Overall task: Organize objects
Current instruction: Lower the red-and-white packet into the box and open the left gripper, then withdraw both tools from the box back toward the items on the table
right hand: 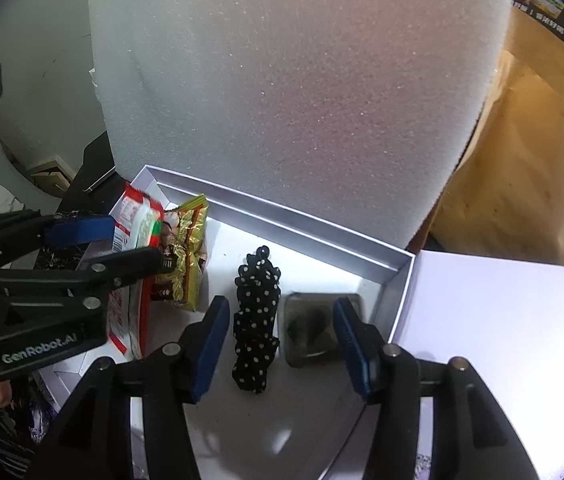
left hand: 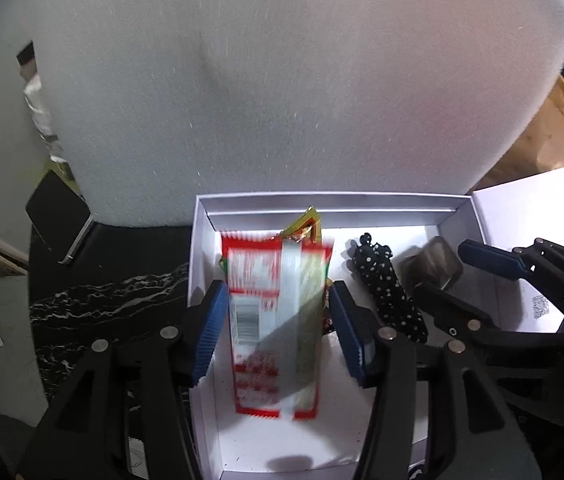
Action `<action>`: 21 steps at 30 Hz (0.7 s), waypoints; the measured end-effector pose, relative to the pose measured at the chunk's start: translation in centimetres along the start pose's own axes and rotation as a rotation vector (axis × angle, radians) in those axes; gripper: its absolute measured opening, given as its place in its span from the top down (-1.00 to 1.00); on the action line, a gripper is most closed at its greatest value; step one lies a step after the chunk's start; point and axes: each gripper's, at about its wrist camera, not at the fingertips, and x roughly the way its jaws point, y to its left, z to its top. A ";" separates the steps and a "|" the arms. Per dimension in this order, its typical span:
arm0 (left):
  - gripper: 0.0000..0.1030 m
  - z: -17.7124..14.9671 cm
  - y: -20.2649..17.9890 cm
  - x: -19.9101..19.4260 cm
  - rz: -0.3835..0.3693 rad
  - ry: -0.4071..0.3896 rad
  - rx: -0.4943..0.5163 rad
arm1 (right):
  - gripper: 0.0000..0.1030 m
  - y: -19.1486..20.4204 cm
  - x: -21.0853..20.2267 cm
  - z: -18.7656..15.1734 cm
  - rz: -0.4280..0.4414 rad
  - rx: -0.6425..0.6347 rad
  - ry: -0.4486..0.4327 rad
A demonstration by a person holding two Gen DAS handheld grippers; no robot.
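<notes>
A white open box [left hand: 321, 200] [right hand: 282, 216] holds a red-and-white snack packet [left hand: 274, 320] [right hand: 134, 224], a gold snack packet [left hand: 305, 224] [right hand: 188, 256], a black polka-dot hair tie [left hand: 389, 292] [right hand: 256, 320] and a small dark square case [left hand: 429, 266] [right hand: 313, 328]. My left gripper [left hand: 278, 328] [right hand: 134, 236] stands open around the red-and-white packet, which looks blurred and tilted between the pads. My right gripper [right hand: 282, 344] [left hand: 457, 276] is open and empty above the hair tie and the case.
A large white foam block [left hand: 262, 80] [right hand: 301, 100] stands right behind the box. The box lid [right hand: 501, 340] lies to the right. A black phone [left hand: 58, 220] leans at the left on the dark marble surface [left hand: 102, 300]. Brown cardboard [right hand: 521, 180] sits at the far right.
</notes>
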 end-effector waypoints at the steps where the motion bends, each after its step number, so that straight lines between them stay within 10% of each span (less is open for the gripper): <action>1: -0.01 -0.1 -0.2 -0.4 0.006 -0.006 0.004 | -0.05 0.1 -0.2 -0.1 -0.005 -0.003 -0.001; 21: -0.04 0.9 -0.1 -10.3 0.010 -0.115 0.000 | -0.05 -0.3 -9.6 -0.9 -0.044 0.011 -0.115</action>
